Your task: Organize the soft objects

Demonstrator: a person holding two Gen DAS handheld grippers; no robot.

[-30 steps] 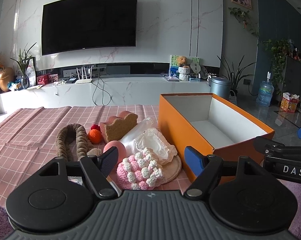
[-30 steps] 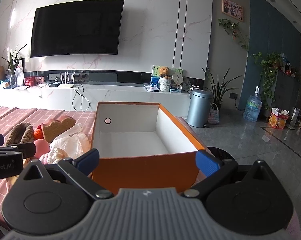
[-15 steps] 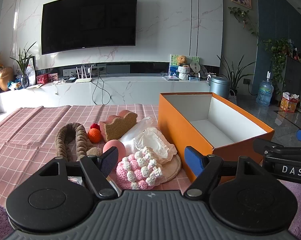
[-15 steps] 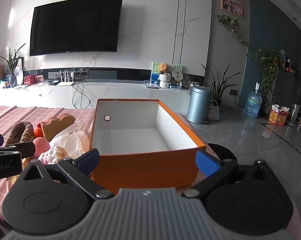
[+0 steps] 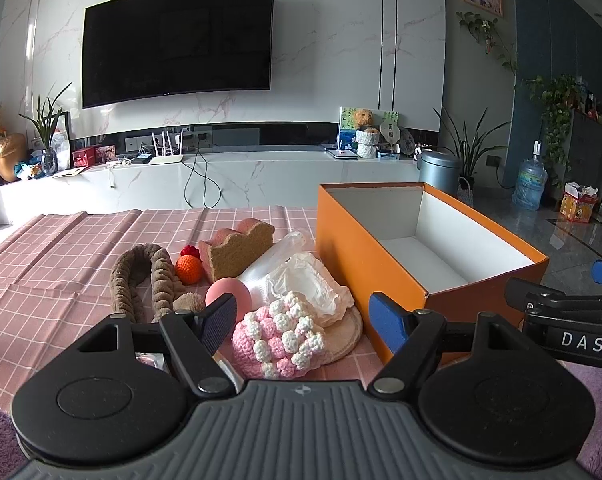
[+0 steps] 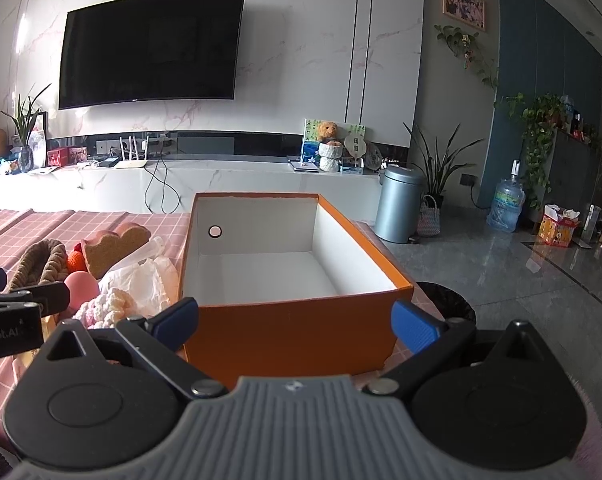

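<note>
An open orange box (image 5: 365, 248) (image 6: 297, 332) with a white, empty inside stands on the pink checked cloth (image 5: 53, 248). Left of it lies a heap of soft things: a pink-and-white crocheted piece (image 5: 281, 336), a crumpled white plastic bag (image 5: 301, 284), a pink ball (image 5: 229, 294), a bread-shaped sponge (image 5: 237, 250), an orange crocheted ball (image 5: 189, 268) and a brown plush band (image 5: 141, 276). My left gripper (image 5: 303, 318) is open just in front of the crocheted piece, holding nothing. My right gripper (image 6: 295, 322) is open before the box's near wall, holding nothing.
A white marble TV bench (image 6: 181, 184) runs behind the table under a wall-mounted TV (image 6: 149, 48). To the right of the table stand a grey bin (image 6: 399, 204), potted plants (image 6: 441, 168) and a water bottle (image 6: 507, 204) on the tiled floor.
Both grippers have crept slightly forward and up; the box and soft things sit a little lower in view. Nothing was taken hold of or let go.
</note>
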